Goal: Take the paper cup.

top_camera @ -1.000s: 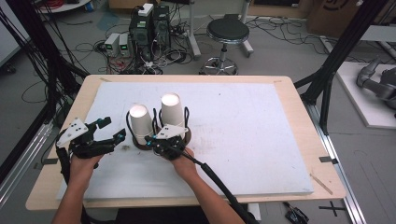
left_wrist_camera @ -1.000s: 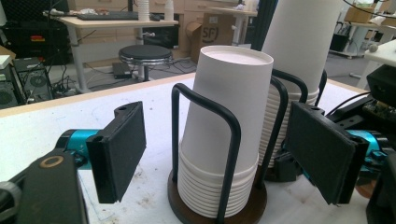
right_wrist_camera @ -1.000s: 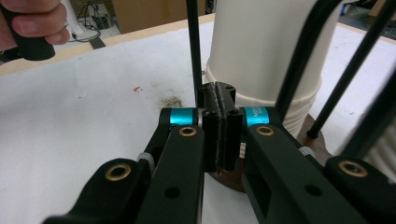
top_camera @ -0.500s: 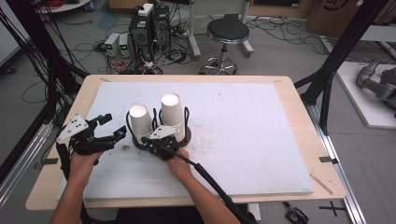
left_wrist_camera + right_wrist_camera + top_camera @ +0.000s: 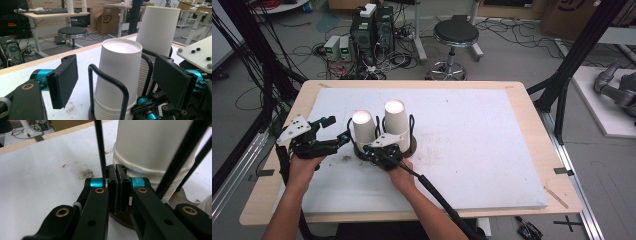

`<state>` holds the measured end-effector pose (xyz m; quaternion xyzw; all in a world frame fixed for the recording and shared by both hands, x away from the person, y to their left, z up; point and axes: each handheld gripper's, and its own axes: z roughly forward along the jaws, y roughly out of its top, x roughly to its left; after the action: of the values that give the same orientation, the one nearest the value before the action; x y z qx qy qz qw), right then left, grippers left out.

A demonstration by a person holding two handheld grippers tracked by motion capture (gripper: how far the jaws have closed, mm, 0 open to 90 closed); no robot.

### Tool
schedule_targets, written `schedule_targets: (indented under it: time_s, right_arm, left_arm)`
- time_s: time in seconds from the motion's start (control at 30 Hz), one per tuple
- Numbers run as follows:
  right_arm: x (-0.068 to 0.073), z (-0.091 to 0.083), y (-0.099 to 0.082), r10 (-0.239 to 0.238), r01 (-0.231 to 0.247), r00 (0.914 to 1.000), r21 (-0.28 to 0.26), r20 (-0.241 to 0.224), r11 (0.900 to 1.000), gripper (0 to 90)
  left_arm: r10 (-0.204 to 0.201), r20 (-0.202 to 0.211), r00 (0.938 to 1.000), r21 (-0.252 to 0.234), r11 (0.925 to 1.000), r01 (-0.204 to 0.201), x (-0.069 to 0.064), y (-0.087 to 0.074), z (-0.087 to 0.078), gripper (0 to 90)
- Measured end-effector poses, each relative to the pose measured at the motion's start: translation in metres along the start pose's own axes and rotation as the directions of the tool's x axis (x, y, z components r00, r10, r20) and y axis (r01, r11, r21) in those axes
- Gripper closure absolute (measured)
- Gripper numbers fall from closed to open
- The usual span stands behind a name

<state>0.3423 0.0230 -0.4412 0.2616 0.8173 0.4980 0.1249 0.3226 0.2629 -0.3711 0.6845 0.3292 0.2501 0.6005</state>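
Two upside-down stacks of white paper cups stand in a black wire holder (image 5: pixel 412 146) on a dark round base. The shorter stack (image 5: pixel 363 127) is on the left and the taller stack (image 5: pixel 396 120) on the right. My left gripper (image 5: pixel 338 129) is open just left of the shorter stack. In the left gripper view its pads (image 5: pixel 63 80) flank that stack (image 5: pixel 120 65) without touching it. My right gripper (image 5: pixel 374 151) is shut at the holder's front. In the right gripper view its jaws (image 5: pixel 117 182) meet over the base (image 5: pixel 120 218), beside a wire upright (image 5: pixel 100 145).
The holder stands left of centre on a white mat (image 5: pixel 492 150) that covers a wooden table (image 5: pixel 537 100). Beyond the far edge are a black stool (image 5: pixel 456 32), computer boxes (image 5: pixel 372 30) and loose cables on the floor. Black frame posts (image 5: pixel 572 60) rise at the right.
My right gripper has edged slightly to the left along the holder's front. The left gripper and the cup stacks have hardly moved.
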Motion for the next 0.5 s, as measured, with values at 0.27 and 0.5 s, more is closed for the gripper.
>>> schedule_targets:
  time_s: [0.27, 0.5]
  right_arm:
    - [-0.001, 0.0, 0.0, 0.008, -0.008, 1.0, -0.003, 0.0, 1.0, 89.3]
    - [-0.002, 0.001, 0.0, 0.012, -0.012, 0.9999, -0.005, 0.001, 0.9999, 89.3]
  left_arm:
    - [0.018, 0.024, 0.9995, 0.017, 0.9997, -0.019, -0.003, 0.012, 0.017, 20.4]
    - [-0.002, 0.02, 0.9998, 0.047, 0.9989, 0.001, 0.0, 0.012, 0.031, 20.0]
